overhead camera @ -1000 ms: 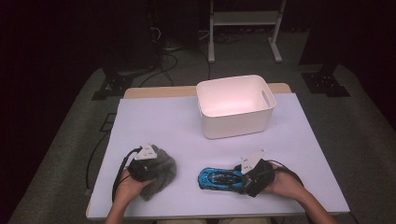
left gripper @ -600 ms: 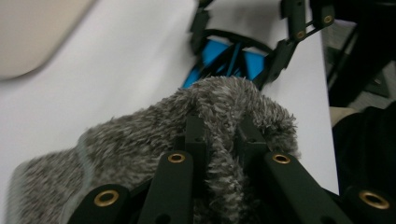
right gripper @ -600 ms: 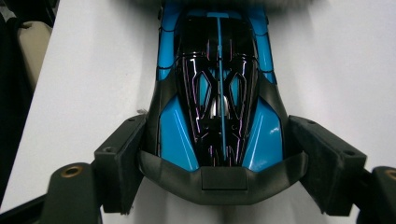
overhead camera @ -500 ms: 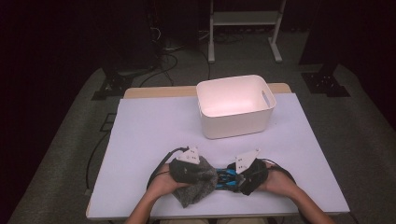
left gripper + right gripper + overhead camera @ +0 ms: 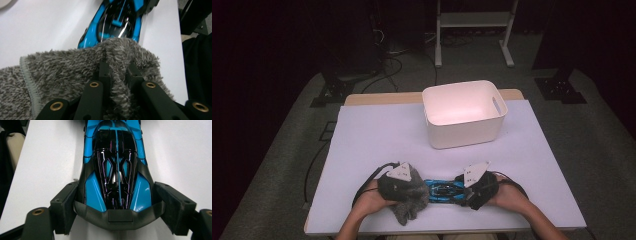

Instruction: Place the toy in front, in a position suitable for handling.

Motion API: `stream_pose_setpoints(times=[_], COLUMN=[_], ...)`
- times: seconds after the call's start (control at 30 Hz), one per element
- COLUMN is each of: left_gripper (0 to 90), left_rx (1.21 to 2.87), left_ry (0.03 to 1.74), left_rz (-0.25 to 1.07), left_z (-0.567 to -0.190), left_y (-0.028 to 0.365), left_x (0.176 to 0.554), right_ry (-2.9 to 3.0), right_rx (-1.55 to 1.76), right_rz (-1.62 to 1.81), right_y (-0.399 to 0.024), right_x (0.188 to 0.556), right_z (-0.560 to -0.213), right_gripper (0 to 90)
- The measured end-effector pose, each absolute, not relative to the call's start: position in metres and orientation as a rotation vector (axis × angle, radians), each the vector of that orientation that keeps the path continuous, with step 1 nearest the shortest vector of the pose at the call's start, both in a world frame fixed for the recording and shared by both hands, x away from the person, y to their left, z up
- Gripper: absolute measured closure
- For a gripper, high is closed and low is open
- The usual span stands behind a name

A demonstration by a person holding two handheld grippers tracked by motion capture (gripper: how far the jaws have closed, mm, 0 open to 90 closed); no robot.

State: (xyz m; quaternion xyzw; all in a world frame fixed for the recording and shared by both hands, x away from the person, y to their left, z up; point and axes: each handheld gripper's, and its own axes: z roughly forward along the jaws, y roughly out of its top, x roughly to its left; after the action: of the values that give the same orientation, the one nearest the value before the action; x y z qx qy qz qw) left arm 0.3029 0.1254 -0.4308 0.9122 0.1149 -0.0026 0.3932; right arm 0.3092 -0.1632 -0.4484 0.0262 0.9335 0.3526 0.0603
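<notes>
The left tool (image 5: 409, 187) pinches a grey cloth (image 5: 75, 72) that touches the blue car (image 5: 443, 191). The right tool (image 5: 115, 202) clamps the car's end, at the table's (image 5: 377, 135) six o'clock edge; a white bin (image 5: 463, 112) stands at twelve.

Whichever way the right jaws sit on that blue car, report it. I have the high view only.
Observer: The right gripper has a jaw at each side of the blue car, with the pads against its flanks at one end.
Operator: Now give me the left jaws.
Observer: The left gripper is shut on a raised fold of the grey cloth.
Operator: Tell me whether cloth meets car.
Observer: In the left gripper view the cloth's fuzzy edge lies over the car's near end and hides it.
</notes>
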Motion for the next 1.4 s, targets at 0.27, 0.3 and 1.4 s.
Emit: stream_pose_setpoints(times=[0.27, 0.3, 1.4], left_gripper=[77.8, 77.9, 77.8], left_rx=[2.270, 2.271, 2.267], left_ry=[0.279, 0.285, 0.302], left_rz=[-0.012, -0.011, -0.017], left_z=[-0.434, -0.434, -0.432], left_y=[0.121, 0.124, 0.124], left_x=[0.305, 0.305, 0.310], right_ry=[2.826, 2.823, 2.831], right_rx=[0.127, 0.124, 0.100], right_rz=[1.088, 1.082, 1.077], right_y=[-0.161, -0.160, -0.165], right_x=[0.309, 0.309, 0.315], right_z=[-0.450, -0.450, -0.449], right_gripper=[22.2, 21.7, 23.0])
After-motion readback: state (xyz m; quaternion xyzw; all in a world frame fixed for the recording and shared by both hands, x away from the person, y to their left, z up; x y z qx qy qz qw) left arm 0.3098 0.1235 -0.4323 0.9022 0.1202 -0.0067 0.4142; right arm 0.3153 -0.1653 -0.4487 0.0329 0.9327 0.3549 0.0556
